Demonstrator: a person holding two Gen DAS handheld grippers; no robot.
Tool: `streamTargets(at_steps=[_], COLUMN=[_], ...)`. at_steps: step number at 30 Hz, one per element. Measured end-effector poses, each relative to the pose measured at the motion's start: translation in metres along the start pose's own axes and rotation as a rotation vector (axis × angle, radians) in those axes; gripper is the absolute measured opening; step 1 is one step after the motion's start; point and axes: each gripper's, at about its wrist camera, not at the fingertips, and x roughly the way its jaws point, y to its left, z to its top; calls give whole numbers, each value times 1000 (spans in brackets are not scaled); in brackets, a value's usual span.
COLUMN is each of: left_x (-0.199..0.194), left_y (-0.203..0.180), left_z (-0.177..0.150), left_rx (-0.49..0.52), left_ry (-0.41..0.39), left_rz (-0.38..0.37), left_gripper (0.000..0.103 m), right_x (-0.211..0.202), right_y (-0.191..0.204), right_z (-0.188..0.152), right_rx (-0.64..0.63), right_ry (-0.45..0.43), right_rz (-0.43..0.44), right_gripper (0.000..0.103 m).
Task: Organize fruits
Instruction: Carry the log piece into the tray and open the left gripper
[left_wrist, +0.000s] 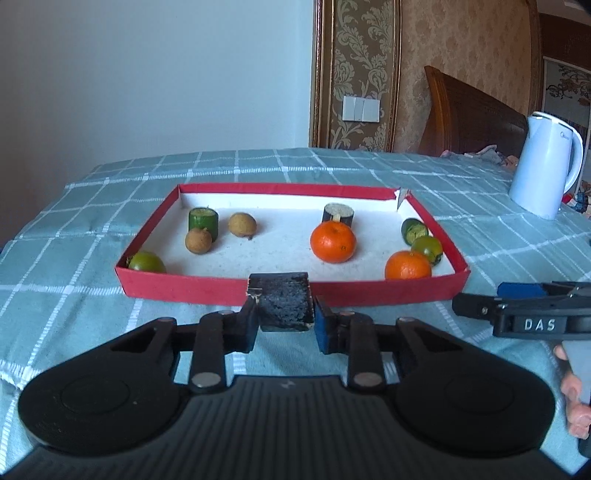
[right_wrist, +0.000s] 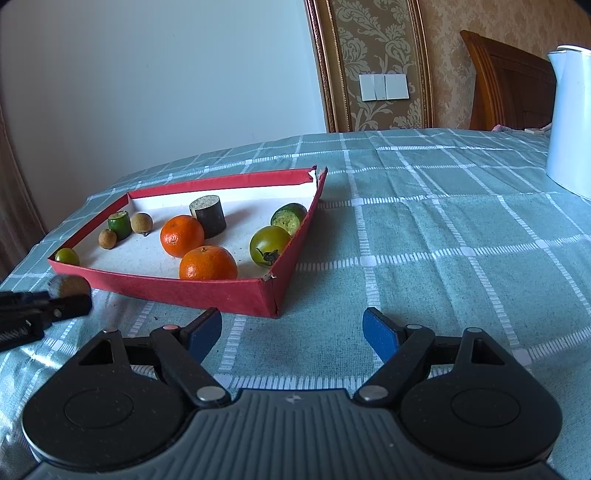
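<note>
The left claw (left_wrist: 284, 314) is pinching a dark cylindrical fruit piece (left_wrist: 283, 301) just in front of the red tray (left_wrist: 184, 288) on the table (left_wrist: 369, 166). Lift it clear of the near wall, then set it beside the matching dark piece (left_wrist: 338, 214). The right claw (right_wrist: 293, 334) stands spread and empty, near the tray's corner.

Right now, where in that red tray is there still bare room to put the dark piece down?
The widest bare patch in the red tray lies mid-floor, between the brown longans and the rear orange, reaching the near wall. The right end is crowded: the front orange, a green tomato, a cut cucumber. The left gripper holds the dark chunk.
</note>
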Motion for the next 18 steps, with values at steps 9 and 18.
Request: streamTargets(at_steps=[9, 18], left_x=[30, 77], left_y=[18, 37], left_z=[31, 45], left_rx=[-36, -65], left_ry=[0, 50], left_rz=[26, 75], left_gripper=[27, 27], right_x=[1, 2], right_y=[0, 0], right_z=[0, -1], right_rx=[0, -2], right_ry=[2, 6], right_rz=[0, -2], right_gripper=[84, 84])
